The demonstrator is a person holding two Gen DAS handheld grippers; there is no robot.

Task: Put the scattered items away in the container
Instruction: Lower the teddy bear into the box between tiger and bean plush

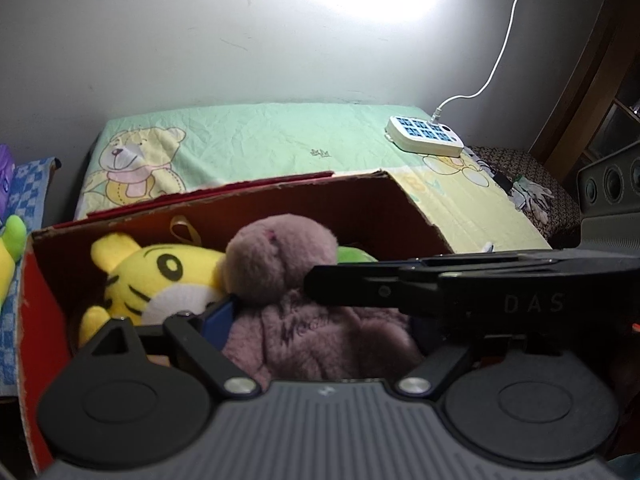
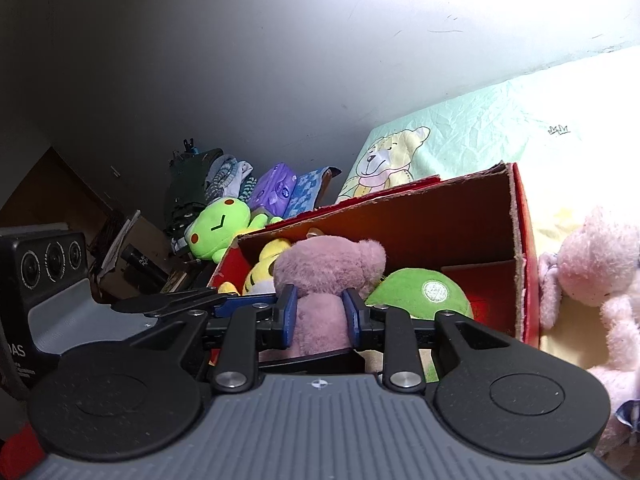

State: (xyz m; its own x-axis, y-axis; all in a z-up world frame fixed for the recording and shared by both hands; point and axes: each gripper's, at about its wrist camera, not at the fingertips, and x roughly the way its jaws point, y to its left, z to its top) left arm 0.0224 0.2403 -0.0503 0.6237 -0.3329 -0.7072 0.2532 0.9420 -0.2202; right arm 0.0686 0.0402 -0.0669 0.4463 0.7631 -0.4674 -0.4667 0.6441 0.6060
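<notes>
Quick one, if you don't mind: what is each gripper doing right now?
Left gripper: cannot be told; its right finger is hidden.
Right gripper: shut on the mauve plush bear.

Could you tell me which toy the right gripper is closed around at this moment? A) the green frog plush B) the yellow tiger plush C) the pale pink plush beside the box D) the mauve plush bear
D: in the right wrist view the right gripper has its blue fingers pressed on either side of the mauve plush bear, over the red cardboard box.
</notes>
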